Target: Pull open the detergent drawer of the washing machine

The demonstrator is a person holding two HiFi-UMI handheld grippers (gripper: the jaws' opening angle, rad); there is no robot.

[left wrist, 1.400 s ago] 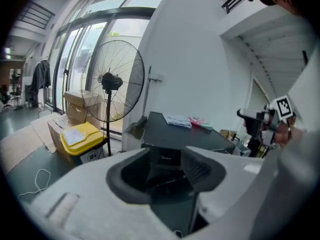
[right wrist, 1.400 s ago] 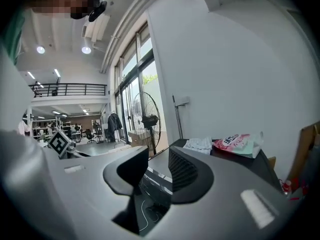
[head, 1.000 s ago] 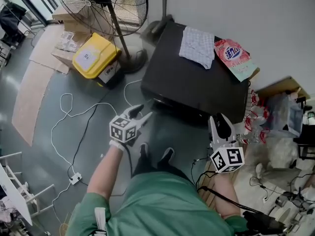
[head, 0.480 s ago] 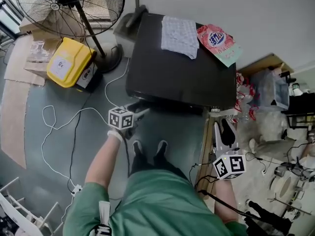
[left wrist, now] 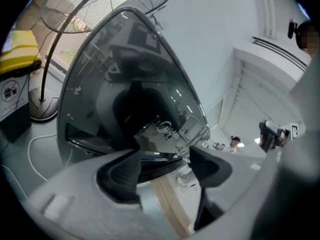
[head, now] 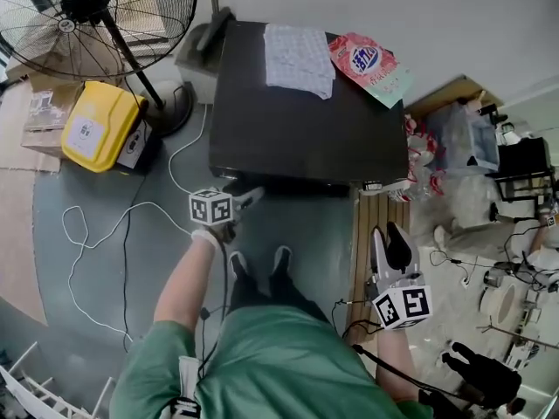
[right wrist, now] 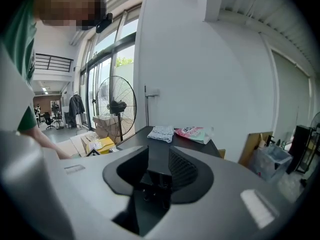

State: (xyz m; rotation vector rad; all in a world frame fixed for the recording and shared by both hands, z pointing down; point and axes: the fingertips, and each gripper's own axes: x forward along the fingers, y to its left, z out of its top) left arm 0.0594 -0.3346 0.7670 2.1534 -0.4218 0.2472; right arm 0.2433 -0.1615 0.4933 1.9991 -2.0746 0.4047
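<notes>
The black washing machine (head: 306,120) stands ahead of me, seen from above. My left gripper (head: 247,197) is low at its front left corner. Up close in the left gripper view, the machine's glossy dark front (left wrist: 125,84) fills the picture. There the left gripper (left wrist: 165,171) has its jaws opening, with nothing between them. I cannot tell the detergent drawer apart on that front. My right gripper (head: 390,244) hovers off to the right, over the wooden boards and away from the machine. In its own view the right gripper (right wrist: 159,171) is open and empty, facing the machine's top (right wrist: 150,139).
A white cloth (head: 300,55) and a pink detergent bag (head: 367,64) lie on the machine. A standing fan (head: 87,7) and a yellow container (head: 92,125) are at the left. A white cable (head: 96,234) snakes over the floor. Wooden boards (head: 371,225) and cluttered bags (head: 463,138) are at the right.
My left gripper has dropped toward the machine's front left corner and its jaws have spread. The right gripper has shifted only a little.
</notes>
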